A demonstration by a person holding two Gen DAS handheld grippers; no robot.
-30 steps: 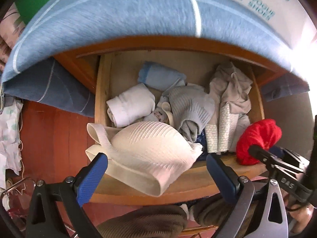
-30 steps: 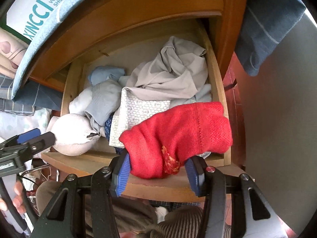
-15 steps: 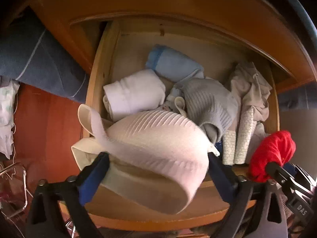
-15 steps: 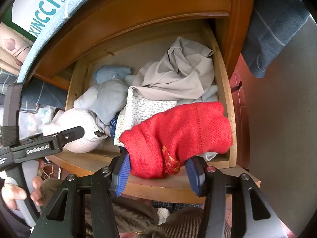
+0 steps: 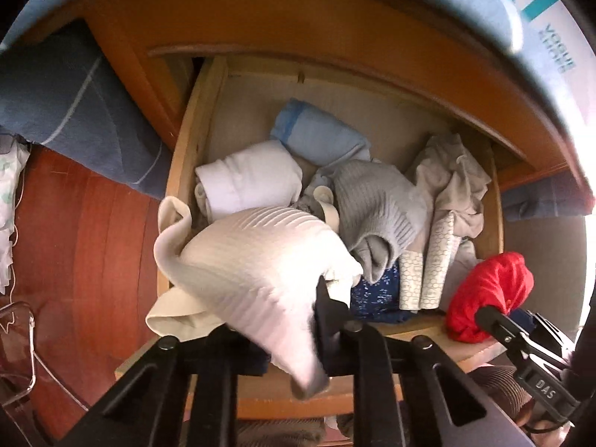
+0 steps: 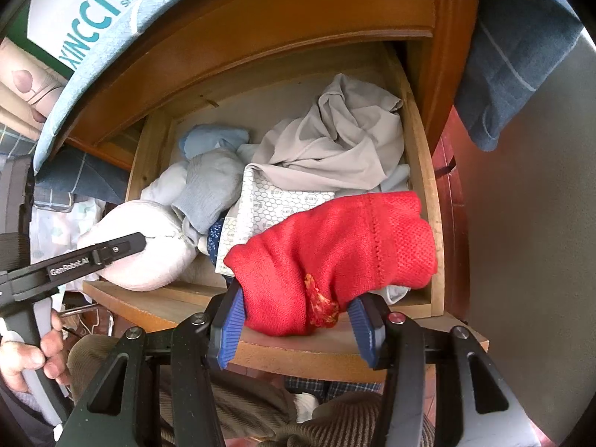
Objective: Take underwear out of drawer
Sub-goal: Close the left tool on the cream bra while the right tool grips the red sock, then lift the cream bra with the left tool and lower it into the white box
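Left tool [image 5: 283,320] closing on cream bra [image 5: 257,260]; right tool [image 6: 298,320] clenched on red underwear [image 6: 335,257], lengthwise across drawer [image 6: 421,171].

In the drawer [image 5: 175,171], a bra [image 5: 257,264] sits at the front left corner, overhanging the front edge. Behind it lies a folded roll [image 5: 249,178]; a second roll [image 5: 320,138] lies behind that. Crumpled cloth [image 6: 335,141] fills the back right corner, with a knit bundle [image 6: 335,253] over the front right edge.
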